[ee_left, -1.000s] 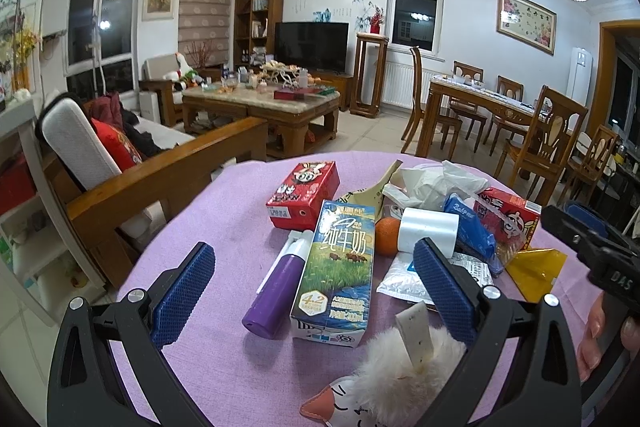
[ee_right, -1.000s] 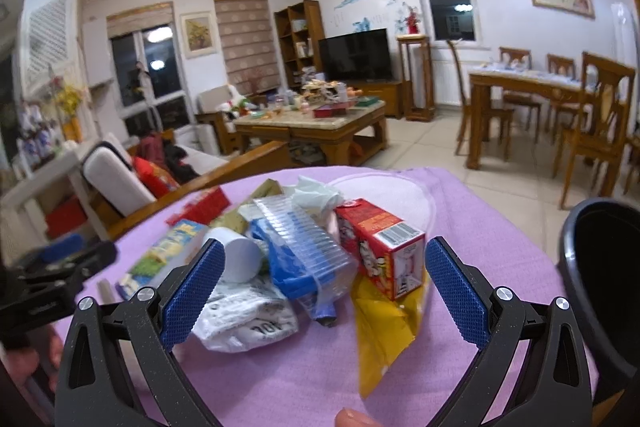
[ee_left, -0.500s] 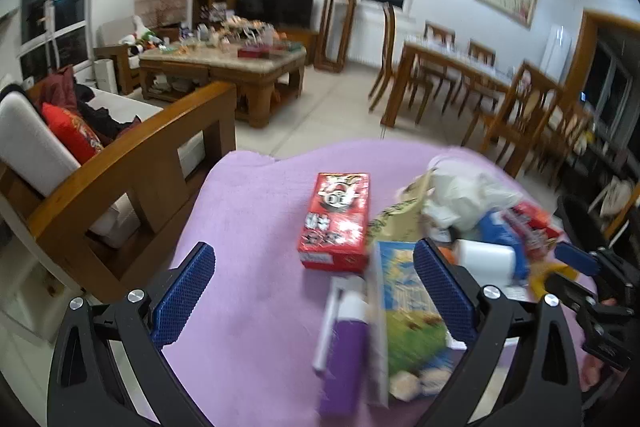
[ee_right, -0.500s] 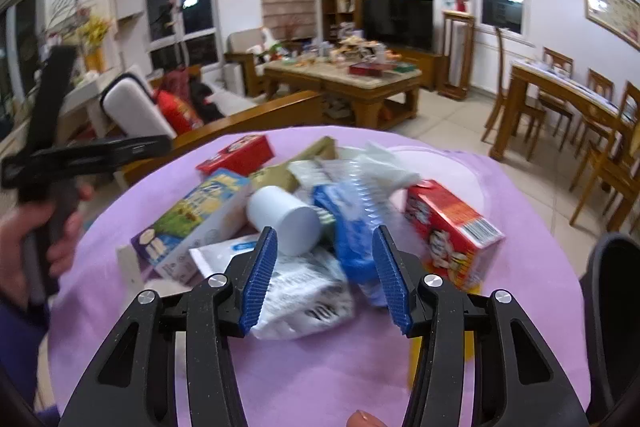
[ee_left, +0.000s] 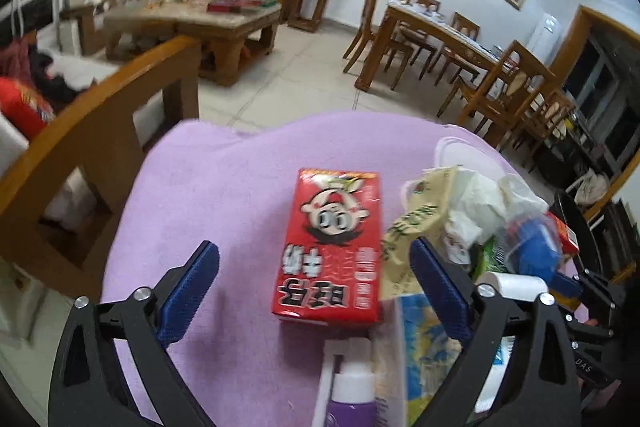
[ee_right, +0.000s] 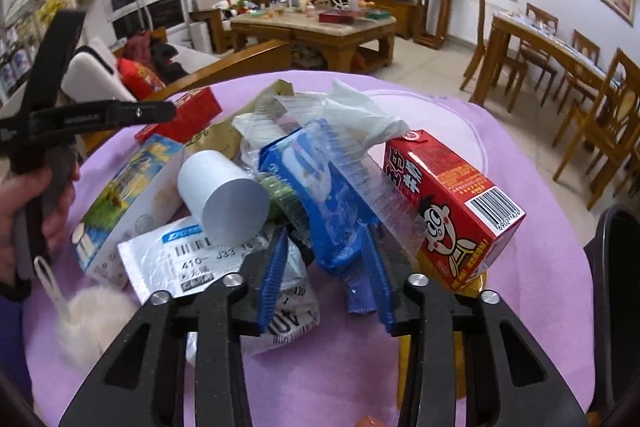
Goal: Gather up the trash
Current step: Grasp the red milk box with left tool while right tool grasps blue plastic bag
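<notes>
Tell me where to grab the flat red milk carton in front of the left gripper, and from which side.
Grip the red carton across its two long side edges, near the middle, coming from the near end, where the left gripper is open and already roughly lined up with it. It lies flat, and its left side is bare purple cloth; the paper bag crowds its right edge, so ease that finger in carefully.

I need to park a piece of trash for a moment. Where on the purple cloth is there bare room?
Bare cloth lies left of and beyond the flat red carton, up to the table's far edge. A second strip lies right of the tilted red carton, toward the black bin. The middle is crowded: white cup, blue wrapper, shipping bag.
</notes>
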`<state>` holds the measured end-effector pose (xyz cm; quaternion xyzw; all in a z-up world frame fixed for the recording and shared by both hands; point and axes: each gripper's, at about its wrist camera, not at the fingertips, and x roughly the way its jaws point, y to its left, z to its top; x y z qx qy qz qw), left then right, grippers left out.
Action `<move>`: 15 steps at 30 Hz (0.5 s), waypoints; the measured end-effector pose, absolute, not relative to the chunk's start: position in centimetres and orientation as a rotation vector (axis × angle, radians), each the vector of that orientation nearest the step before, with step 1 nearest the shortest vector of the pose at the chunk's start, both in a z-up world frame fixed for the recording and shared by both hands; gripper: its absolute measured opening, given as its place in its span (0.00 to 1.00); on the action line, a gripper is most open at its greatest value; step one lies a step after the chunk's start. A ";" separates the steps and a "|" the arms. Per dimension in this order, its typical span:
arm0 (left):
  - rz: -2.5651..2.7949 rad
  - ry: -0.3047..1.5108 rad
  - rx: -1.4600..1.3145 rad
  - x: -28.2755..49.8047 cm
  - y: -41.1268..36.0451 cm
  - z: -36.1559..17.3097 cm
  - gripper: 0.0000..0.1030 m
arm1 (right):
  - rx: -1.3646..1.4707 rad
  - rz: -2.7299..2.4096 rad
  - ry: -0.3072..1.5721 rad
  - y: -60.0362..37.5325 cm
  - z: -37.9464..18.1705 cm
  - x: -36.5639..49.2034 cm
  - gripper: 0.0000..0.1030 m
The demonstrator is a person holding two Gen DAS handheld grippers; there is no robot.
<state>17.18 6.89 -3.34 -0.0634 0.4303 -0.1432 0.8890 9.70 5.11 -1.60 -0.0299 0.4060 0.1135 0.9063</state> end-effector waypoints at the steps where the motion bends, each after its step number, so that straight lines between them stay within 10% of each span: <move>1: -0.264 0.913 -0.132 17.4 7.0 -4.0 0.89 | -0.053 0.241 0.849 5.0 -1.6 10.7 0.35; 7: -0.242 0.878 -0.075 16.9 6.4 -3.6 0.89 | 0.040 0.268 0.868 3.0 -1.8 11.6 0.37; 11: -0.208 0.859 -0.044 17.0 6.5 -3.3 0.53 | 0.128 0.283 0.876 1.4 -1.8 11.7 0.43; 15: -0.227 0.859 -0.091 17.0 7.3 -3.2 0.53 | 0.221 0.321 0.854 -0.3 -1.6 11.4 0.33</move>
